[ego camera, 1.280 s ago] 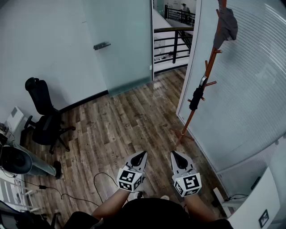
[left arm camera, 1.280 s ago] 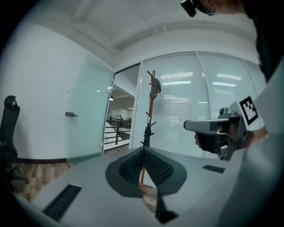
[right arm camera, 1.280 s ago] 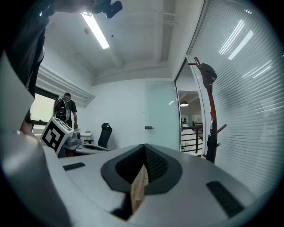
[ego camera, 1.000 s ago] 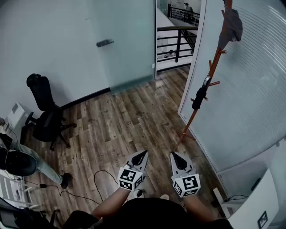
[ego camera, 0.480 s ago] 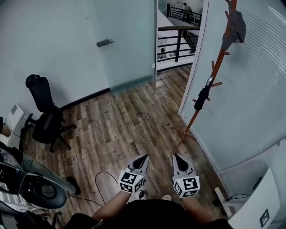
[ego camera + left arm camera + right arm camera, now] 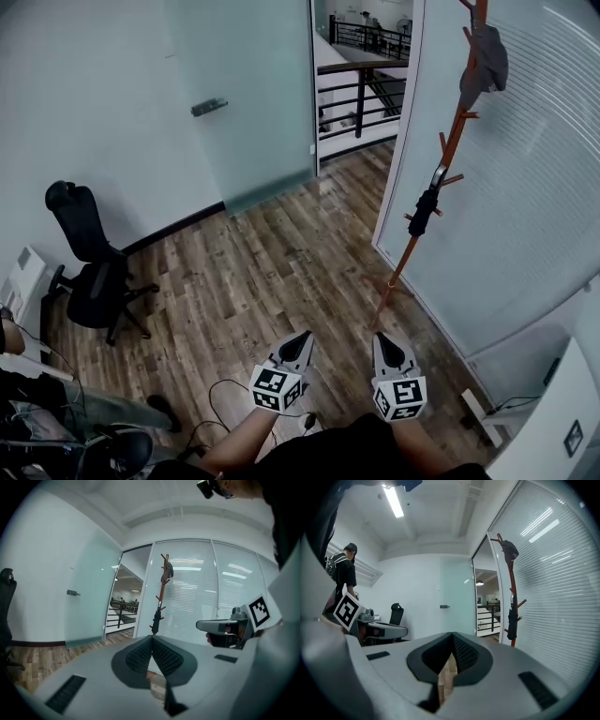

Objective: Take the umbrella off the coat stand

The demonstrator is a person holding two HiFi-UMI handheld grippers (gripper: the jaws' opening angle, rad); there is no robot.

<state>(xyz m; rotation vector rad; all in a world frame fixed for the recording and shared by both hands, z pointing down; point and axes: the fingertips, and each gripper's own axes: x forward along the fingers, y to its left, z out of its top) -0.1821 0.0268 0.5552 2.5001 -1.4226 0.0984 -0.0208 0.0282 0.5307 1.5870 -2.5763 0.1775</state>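
1. Umbrella (image 6: pixel 424 214): black and folded, it hangs upright from a low peg of the orange coat stand (image 6: pixel 405 255), close against the pole.
2. The coat stand rises from the wooden floor (image 6: pixel 262 272) just beside a glass wall with blinds (image 6: pixel 525 187), to the right of an open doorway. A grey garment (image 6: pixel 485 61) hangs near its top.
3. The left tool (image 6: pixel 306 335) is clenched: its ribbed pads meet at the tip with nothing between them.
4. The right tool (image 6: pixel 382 336) is likewise clenched on nothing.
5. Both tools sit low and side by side near the person's body, pointing toward the stand and well apart from the umbrella.
6. A black office chair (image 6: pixel 89 253) stands at the left by the white wall, near a frosted glass door (image 6: pixel 253 94).
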